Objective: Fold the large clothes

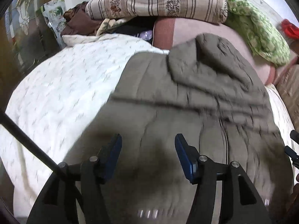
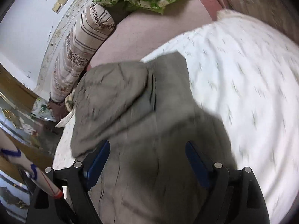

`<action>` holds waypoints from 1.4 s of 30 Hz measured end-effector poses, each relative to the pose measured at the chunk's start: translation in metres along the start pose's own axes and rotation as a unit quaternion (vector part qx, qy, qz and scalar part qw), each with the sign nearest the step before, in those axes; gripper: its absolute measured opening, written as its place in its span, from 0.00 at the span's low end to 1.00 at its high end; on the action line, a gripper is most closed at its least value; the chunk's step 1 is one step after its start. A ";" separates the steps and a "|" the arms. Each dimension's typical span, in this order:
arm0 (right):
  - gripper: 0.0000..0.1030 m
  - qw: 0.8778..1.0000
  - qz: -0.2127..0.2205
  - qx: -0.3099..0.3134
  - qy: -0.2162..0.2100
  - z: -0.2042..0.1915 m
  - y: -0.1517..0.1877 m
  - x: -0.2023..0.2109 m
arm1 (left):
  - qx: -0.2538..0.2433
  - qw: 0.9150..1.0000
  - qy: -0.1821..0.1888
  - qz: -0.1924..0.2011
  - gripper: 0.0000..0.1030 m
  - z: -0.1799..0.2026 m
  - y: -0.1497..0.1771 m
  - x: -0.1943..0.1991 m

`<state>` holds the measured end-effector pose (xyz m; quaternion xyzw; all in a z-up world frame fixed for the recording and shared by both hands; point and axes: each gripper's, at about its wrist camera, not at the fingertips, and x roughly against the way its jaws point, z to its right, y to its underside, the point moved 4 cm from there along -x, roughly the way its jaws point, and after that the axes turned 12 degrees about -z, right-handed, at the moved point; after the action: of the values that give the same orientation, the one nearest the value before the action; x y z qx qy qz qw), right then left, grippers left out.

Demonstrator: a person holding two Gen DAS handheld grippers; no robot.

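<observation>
A large grey-brown garment [image 1: 186, 100] lies spread on a white patterned bedcover [image 1: 61, 85], with a folded flap at its far end. My left gripper [image 1: 148, 140] is open, its blue pads apart, hovering just above the garment's near part and holding nothing. In the right wrist view the same garment [image 2: 142, 115] runs away from me over the white bedcover [image 2: 243, 74]. My right gripper [image 2: 147, 147] is open above the garment, empty. Both views are motion-blurred.
A striped floral pillow [image 1: 157, 1] and a green leafy quilt [image 1: 257, 31] lie at the head of the bed on a pink sheet [image 1: 196, 28]. Brown clothes [image 1: 78, 20] are piled at the far left. A wooden cabinet [image 2: 15, 91] stands beside the bed.
</observation>
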<state>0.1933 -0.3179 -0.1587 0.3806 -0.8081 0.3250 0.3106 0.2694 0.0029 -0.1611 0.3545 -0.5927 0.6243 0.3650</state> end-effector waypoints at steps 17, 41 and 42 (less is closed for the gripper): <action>0.84 0.998 0.038 0.007 0.043 0.014 0.104 0.094 | 0.068 0.998 0.002 -0.009 0.62 -0.102 0.089 0.061; 0.59 0.981 -0.143 -0.021 0.126 0.056 0.129 0.061 | 0.114 0.981 0.006 -0.156 0.62 -0.138 0.112 0.020; 0.56 0.981 -0.143 -0.018 0.127 0.055 0.129 0.060 | 0.104 0.982 0.008 -0.159 0.61 -0.134 0.114 0.020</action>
<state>0.0425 -0.3204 -0.1836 0.4423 -0.7052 0.3085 0.4603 0.1589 0.1341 -0.2049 0.4755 -0.4574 0.6194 0.4255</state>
